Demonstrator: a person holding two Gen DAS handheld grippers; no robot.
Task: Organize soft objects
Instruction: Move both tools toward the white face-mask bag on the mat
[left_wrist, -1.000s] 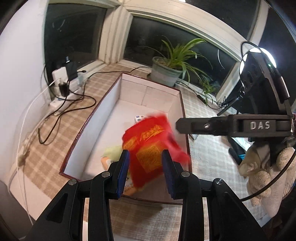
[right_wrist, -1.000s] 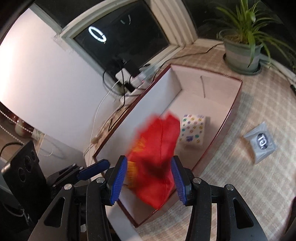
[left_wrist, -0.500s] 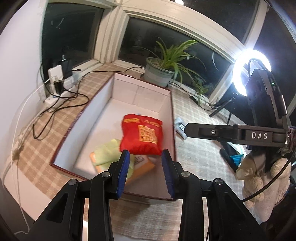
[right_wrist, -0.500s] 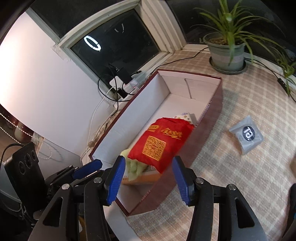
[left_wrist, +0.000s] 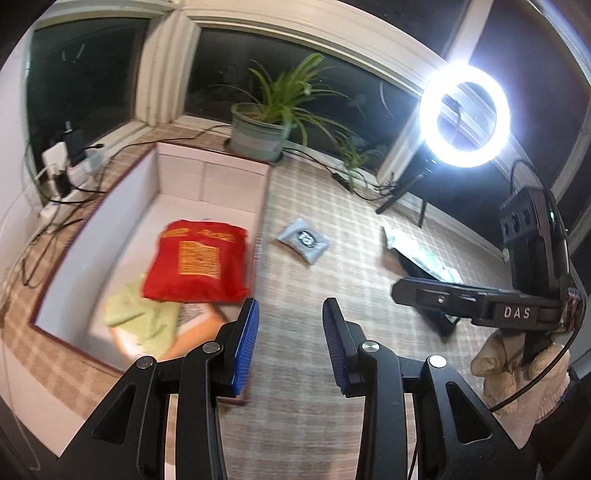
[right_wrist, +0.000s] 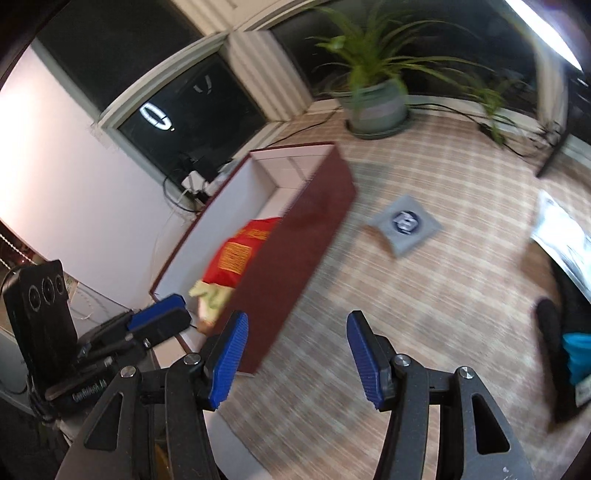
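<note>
- Left wrist view: the left gripper (left_wrist: 290, 341) hangs part open and empty over the checked surface (left_wrist: 332, 280), beside the box (left_wrist: 264, 184). A red packet (left_wrist: 197, 266) lies inside on a green cloth (left_wrist: 136, 317); a grey pouch (left_wrist: 304, 240) waits outside, near the box's right wall.
- Right wrist view: the right gripper (right_wrist: 295, 356), jaws opening with nothing between them, faces the grey pouch (right_wrist: 404, 224). Judged next step: reach it, close, carry it to the box (right_wrist: 295, 221).
</note>
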